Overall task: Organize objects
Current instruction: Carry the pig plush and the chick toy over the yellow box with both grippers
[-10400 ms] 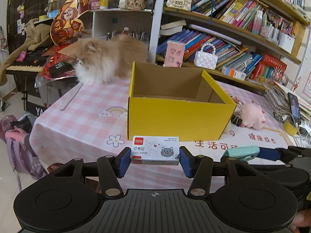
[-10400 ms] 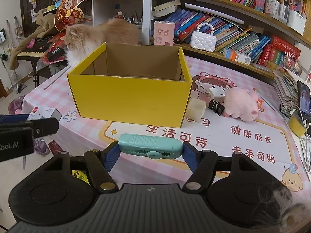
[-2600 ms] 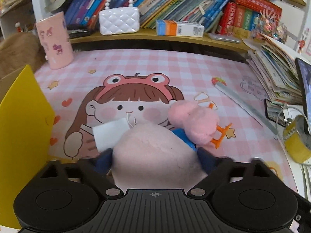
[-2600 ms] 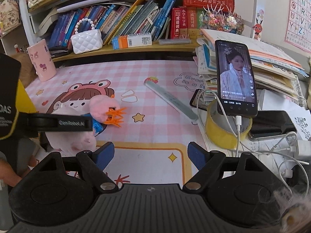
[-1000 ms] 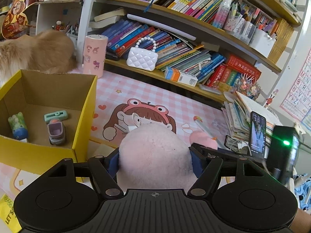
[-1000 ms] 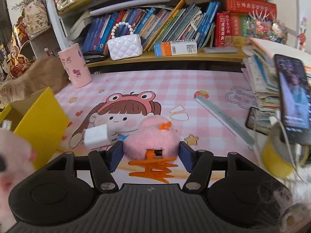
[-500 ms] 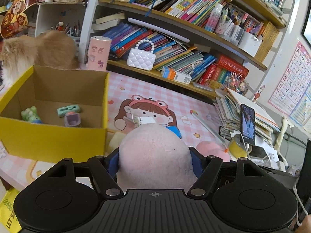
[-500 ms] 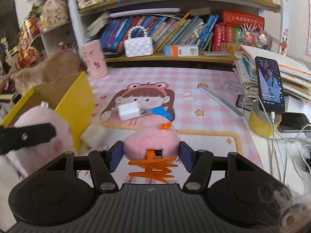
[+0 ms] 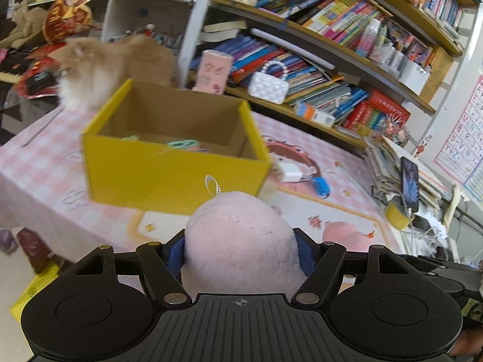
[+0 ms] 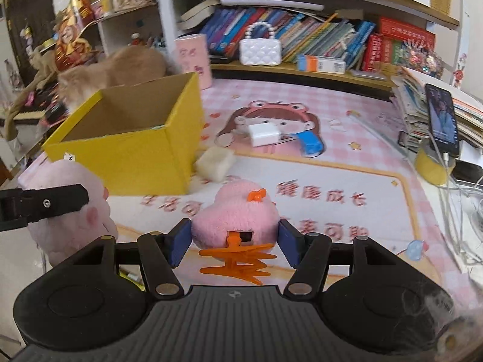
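Holding a pale pink round plush toy point(image 9: 241, 241) in your left gripper point(image 9: 241, 249), you have its blue jaws clamped against the toy's two sides, in the air short of the open yellow cardboard box point(image 9: 169, 169), on the box's near side. A white loop tag point(image 9: 212, 185) sticks up from the top of the toy. Your right gripper point(image 10: 235, 242) has its jaws pressed on a smaller pink fuzzy plush with orange plastic feet point(image 10: 234, 220), also off the tabletop point(image 10: 332, 163) and to the right of the box's near corner. In the right wrist view the box point(image 10: 132, 154) stands between the two toys and the shelves. Inside the box you can make out a mint-green item point(image 9: 184, 144); the blur hides what it is. Just beside the box's right corner lies a cream foam block point(image 10: 215, 163), and farther right of the box rest a white charger cube point(image 10: 265, 134) and a blue object point(image 10: 311, 144) that touches it. A fluffy orange cat point(image 9: 105, 66) stands behind the box's far left edge.
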`<state>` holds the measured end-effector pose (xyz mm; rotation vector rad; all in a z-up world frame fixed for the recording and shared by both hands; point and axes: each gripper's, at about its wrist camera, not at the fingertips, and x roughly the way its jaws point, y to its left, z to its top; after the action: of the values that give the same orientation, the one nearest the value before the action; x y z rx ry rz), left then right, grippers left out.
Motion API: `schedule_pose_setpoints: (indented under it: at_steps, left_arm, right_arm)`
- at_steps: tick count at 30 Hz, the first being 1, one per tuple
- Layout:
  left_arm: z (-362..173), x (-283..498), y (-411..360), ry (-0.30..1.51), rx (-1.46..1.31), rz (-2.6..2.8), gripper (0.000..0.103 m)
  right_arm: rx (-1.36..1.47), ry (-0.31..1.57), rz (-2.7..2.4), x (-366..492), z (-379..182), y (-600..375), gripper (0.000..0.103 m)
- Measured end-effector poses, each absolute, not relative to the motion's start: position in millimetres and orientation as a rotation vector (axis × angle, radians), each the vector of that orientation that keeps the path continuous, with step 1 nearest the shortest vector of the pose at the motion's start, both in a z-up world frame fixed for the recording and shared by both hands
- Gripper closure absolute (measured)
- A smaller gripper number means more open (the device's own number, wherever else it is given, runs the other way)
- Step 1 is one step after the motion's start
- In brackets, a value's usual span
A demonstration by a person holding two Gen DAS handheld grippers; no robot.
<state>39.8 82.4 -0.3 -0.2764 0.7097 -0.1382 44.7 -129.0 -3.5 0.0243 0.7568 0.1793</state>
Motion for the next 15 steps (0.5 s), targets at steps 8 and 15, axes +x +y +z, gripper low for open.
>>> schedule_pose_setpoints:
  at_steps: [8, 15]
  left_arm:
    - [-2.6, 7.3, 124.5, 0.730, -0.242, -0.066, 0.032]
    - [2.5, -14.8, 152.0, 0.699, -0.198, -0.021, 0.031]
  right_arm:
    - [-0.003, 0.757, 0.266, 18.7, -5.1, -72.6, 0.044]
    - [-0.017, 0.733, 0.330, 5.7, -3.8, -30.8, 0.044]
